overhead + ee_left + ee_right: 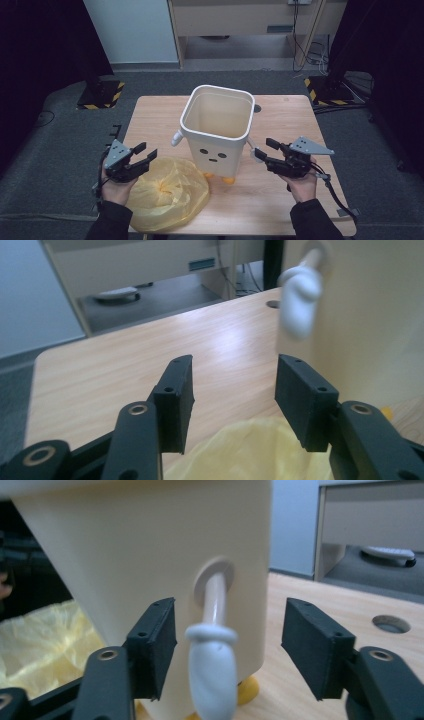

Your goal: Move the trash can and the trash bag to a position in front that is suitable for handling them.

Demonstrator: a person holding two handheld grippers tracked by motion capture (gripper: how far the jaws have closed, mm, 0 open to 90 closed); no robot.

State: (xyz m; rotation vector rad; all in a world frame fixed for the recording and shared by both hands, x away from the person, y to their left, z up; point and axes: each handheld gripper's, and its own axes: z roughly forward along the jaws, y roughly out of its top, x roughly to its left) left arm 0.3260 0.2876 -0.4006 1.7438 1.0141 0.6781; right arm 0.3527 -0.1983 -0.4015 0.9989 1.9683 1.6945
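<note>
Bin (216,131), cream-white with a cartoon face on its front wall, stands upright near the centre of my wooden table (285,200) on small yellow feet (228,180). From the table centre it sits slightly toward 12 o'clock. A white arm-shaped peg protrudes from each side wall: one at the bin's 9 o'clock (176,138), one at its 3 o'clock (254,151).

Yellow plastic bag (167,194) lies crumpled on the table at the bin's 7 o'clock, just beside its base and reaching the near table edge.

My left gripper (145,153) hovers above the far-left part of the bag, at the bin's 8 o'clock. Its jaws stand wide apart and hold nothing. In the left gripper view the gripper (234,390) points across the bag (250,450) toward bare tabletop (100,370), with the bin wall (370,330) and its left peg (299,300) at 1 o'clock, apart from the jaws.

My right gripper (264,153) is at the bin's 3 o'clock, aimed toward 9 o'clock. Its jaws are wide apart. In the right gripper view the gripper (230,645) straddles the right peg (212,665); the peg sits between the jaws, nearer the jaw at 9 o'clock, and I see a gap on each side, so nothing is clamped. The bin wall (125,545) stands directly behind the peg.
</note>
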